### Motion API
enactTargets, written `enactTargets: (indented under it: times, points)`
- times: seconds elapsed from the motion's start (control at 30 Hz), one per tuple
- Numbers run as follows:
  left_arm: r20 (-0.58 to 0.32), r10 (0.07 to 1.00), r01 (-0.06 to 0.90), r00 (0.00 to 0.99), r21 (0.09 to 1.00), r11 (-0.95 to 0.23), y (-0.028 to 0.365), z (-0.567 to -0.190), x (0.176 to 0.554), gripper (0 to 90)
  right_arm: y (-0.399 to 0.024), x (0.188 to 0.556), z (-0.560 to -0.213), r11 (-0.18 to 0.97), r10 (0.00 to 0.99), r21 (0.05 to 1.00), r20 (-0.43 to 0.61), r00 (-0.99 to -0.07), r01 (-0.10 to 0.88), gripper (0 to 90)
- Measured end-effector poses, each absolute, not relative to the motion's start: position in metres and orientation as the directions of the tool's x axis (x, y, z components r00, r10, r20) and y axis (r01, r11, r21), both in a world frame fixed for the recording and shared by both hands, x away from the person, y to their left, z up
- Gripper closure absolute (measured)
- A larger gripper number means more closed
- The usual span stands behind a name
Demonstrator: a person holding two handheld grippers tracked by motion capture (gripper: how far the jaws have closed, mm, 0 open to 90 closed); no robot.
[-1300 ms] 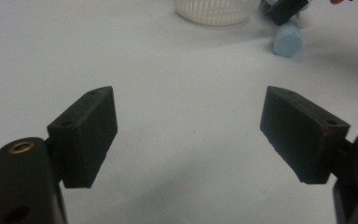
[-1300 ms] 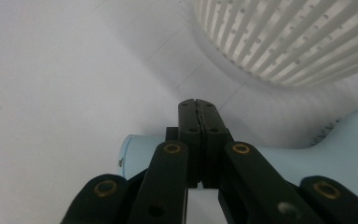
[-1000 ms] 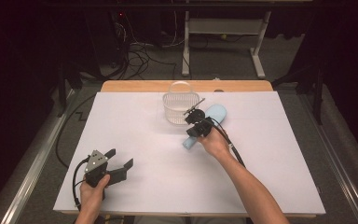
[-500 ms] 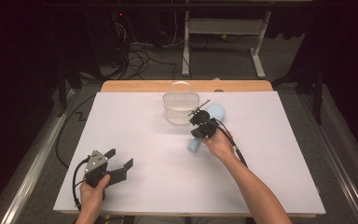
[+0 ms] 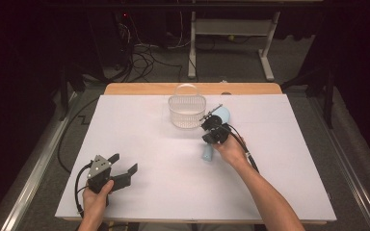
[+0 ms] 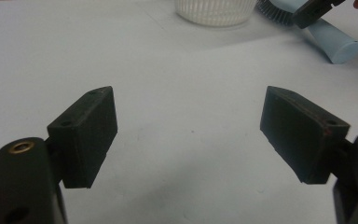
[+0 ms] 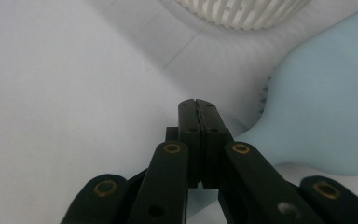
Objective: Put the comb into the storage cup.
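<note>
A light blue hairbrush (image 5: 223,115) lies on the white table (image 5: 139,130), head by the white slatted basket (image 5: 187,111), handle (image 5: 207,154) pointing toward the person. My right gripper (image 5: 208,126) hovers over the brush's neck, shut, with nothing between its jaws. In the right gripper view its closed tips (image 7: 197,105) sit just left of the brush head (image 7: 326,107), below the basket (image 7: 242,11). My left gripper (image 5: 124,162) rests at the front left, open and empty (image 6: 191,135). From there the basket (image 6: 214,11) and brush (image 6: 328,37) lie far ahead.
The table's wooden far edge (image 5: 192,89) runs behind the basket. Cables and a desk frame (image 5: 231,29) stand on the floor beyond. A cable (image 5: 243,147) trails from the right gripper along the forearm.
The right gripper has shifted slightly to the right, and the brush handle's near end has swung the same way. The left gripper has stayed where it was.
</note>
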State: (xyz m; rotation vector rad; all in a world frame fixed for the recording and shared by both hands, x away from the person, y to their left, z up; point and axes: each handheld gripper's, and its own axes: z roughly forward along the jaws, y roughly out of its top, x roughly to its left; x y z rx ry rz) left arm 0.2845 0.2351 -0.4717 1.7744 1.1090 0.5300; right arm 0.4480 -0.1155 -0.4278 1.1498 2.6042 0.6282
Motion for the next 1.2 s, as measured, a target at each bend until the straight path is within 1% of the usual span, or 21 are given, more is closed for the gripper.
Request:
enactTargets:
  times: [1.2]
  points:
    - [-0.111, 0.863, 0.452, 0.493, 0.880, -0.145, 0.235, -0.472, 0.284, 19.7, -0.142, 0.445, -0.431, 0.574, 0.777, 0.468, -0.050, -0.628, 0.672, 90.0]
